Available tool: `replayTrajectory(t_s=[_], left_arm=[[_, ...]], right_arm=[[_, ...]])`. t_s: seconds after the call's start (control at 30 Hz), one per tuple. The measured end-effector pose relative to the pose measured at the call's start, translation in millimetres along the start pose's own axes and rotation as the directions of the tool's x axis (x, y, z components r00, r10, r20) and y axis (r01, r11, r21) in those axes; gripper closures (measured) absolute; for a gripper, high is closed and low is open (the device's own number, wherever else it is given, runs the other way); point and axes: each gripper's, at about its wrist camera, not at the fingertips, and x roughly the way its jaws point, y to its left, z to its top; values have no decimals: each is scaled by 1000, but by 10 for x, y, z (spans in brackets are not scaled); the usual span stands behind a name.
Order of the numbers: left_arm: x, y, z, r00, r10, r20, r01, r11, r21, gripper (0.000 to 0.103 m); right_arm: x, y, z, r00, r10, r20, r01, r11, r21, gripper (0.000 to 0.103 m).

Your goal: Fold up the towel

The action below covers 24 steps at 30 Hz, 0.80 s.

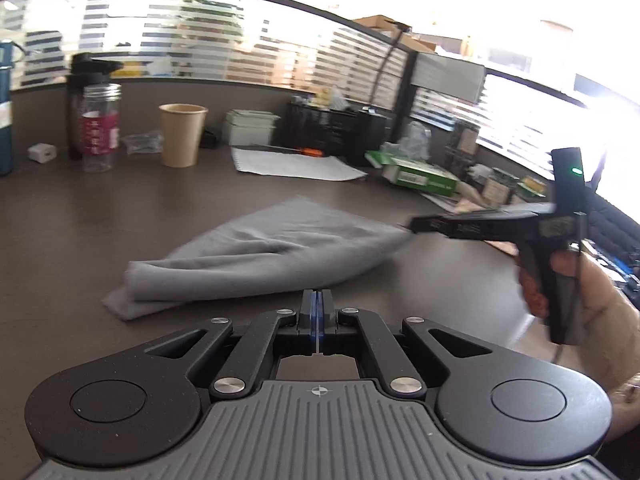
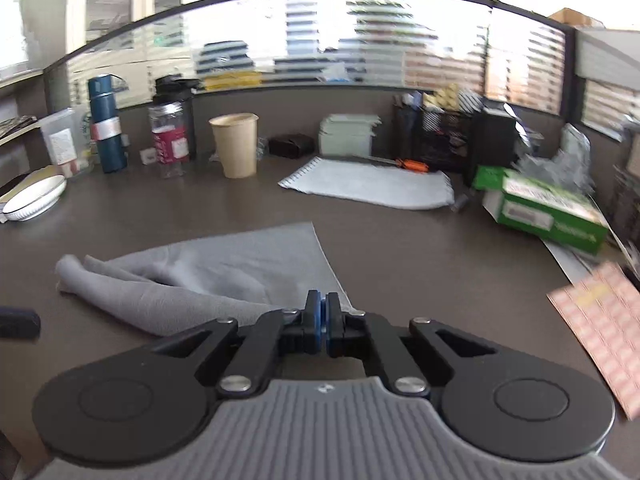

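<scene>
towel: grey towel (image 1: 256,252) lies mid-desk (image 1: 120,208), bunched, one long side rolled over itself, far part flat. Not a clean fold.
left hand-held gripper (image 1: 318,300): jaws together, sitting at the towel's near edge; looks pinched on that edge, cloth between the pads not clearly visible.
right hand-held gripper (image 2: 322,306): jaws together at the towel's right corner. In the left view its tip (image 1: 414,224) meets the corner; a pinch is likely, not certain.
person: right hand (image 1: 584,296) on the handle, blurred.
progress: early, my read. Both corners seem taken on the near side, no neat fold laid yet.
left to do: carry the near edge over to the far edge, line up, flatten, probably fold again.
clutter: paper cup (image 1: 182,134), bottle (image 1: 100,128), green box (image 2: 548,212) at the back, well apart from the towel.
</scene>
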Motion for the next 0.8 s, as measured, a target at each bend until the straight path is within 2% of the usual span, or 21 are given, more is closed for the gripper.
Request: replayTrajectory(t_s=[0.17,0.27,0.37,0.4,0.43,0.53,0.63,0.8], left_arm=[[65,139,66,995,100,15,-100,995,-28,92],[112,230,95,986,168,1,-168,985,-40,90],[133,350,134,980,198,0,-197,978,-71,88],[146,381,155,977,212,1,-211,975,-71,85],[165,410,175,976,217,3,-216,974,-70,82],[268,484,233,974,228,-13,-228,971,-70,79],[413,508,276,971,237,-38,-238,970,-49,70],[508,530,268,965,253,-68,-256,966,-32,70]], right_arm=[[20,18,-142,996,-49,-68,47,998,-31,96],[-32,34,-137,995,-79,-54,77,996,-42,94],[-110,34,-75,992,-123,-16,122,991,-54,81],[-133,36,-53,991,-132,-1,131,989,-61,73],[-146,40,-39,990,-140,11,140,988,-68,72],[-128,48,-20,988,-150,23,151,985,-79,72],[-60,84,-24,993,-117,10,118,990,-81,72],[86,173,-83,996,-89,-28,86,991,-107,72]])
